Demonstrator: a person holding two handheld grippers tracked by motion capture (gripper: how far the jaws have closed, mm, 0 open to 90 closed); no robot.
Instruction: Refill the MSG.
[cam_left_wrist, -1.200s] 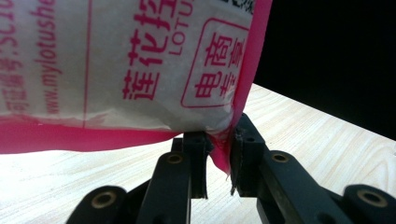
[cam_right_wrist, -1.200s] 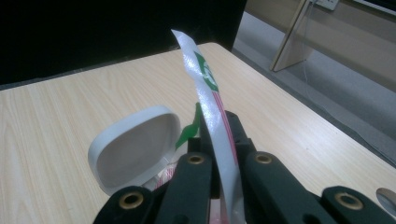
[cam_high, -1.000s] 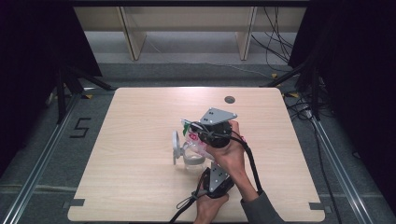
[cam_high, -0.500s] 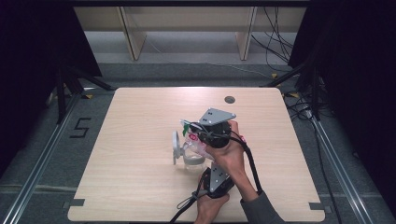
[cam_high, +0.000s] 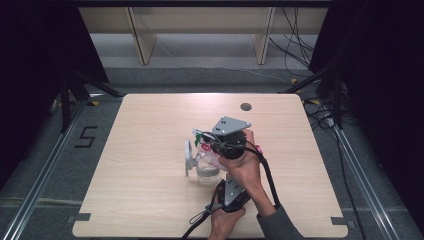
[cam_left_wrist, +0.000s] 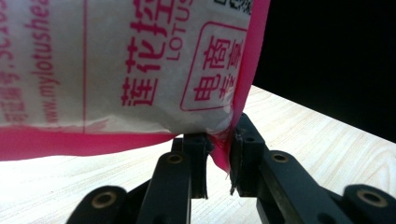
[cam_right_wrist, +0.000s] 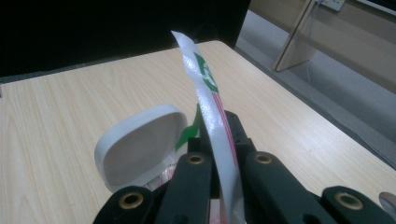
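1. Pink-edged and printed with red characters, a plastic packet (cam_left_wrist: 140, 70) is the thing being handled; in the left gripper view it takes up the upper left of the frame, with its lower corner caught between the two black jaws.
2. Both tools hold it. The left gripper (cam_left_wrist: 218, 161) has its jaws pinched on that pink corner seam, though a narrow gap shows between the pads beside the film. The right gripper (cam_right_wrist: 220, 140) has its jaws pressed together on the packet's thin edge, which rises as a white strip with a green mark toward the upper middle of its view.
3. In the high view the packet (cam_high: 205, 142) sits just left of centre, held above the wooden table (cam_high: 150, 130), with the right gripper (cam_high: 220, 145) over it and the left gripper (cam_high: 222, 192) lower in the frame, near the bottom edge.
4. Directly under the packet stands a clear container (cam_high: 204, 167) with a white hinged lid (cam_right_wrist: 140, 144) flipped open; the lid appears at lower left in the right gripper view.
5. Progress, as I judge it: the container is already open and the packet is gripped at two points above it, so the setup looks finished.
6. Remaining work seems to be tearing or parting the packet and tipping its contents in; I cannot tell whether the seal is broken yet, nor whether anything is inside the container.
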